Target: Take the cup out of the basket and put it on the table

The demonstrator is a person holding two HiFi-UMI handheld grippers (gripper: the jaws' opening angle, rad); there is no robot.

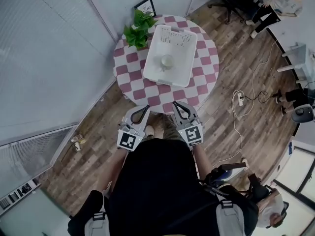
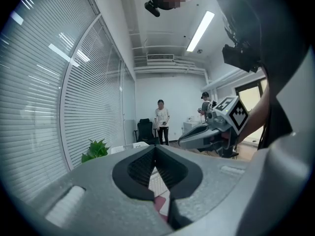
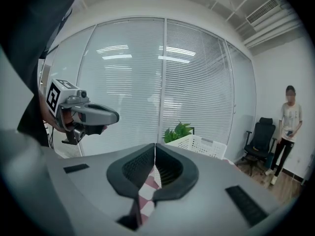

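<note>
A pale cup (image 1: 167,61) stands inside a white slotted basket (image 1: 178,37) on a round table (image 1: 129,58) covered in a pink-and-white check cloth. Both grippers hover side by side just short of the table's near edge, apart from the basket. My left gripper (image 1: 146,107) is shut with nothing in it; its fingertips meet in the left gripper view (image 2: 155,149). My right gripper (image 1: 175,104) is also shut and empty, its tips touching in the right gripper view (image 3: 155,146), where the basket (image 3: 202,144) shows just beyond the jaws.
A green potted plant (image 1: 139,29) and a small framed sign (image 1: 145,6) sit at the table's far left. A glass wall with blinds (image 1: 44,58) runs along the left. A power strip and cable (image 1: 240,99) lie on the wooden floor at right. A person (image 2: 161,121) stands by an office chair (image 2: 144,130).
</note>
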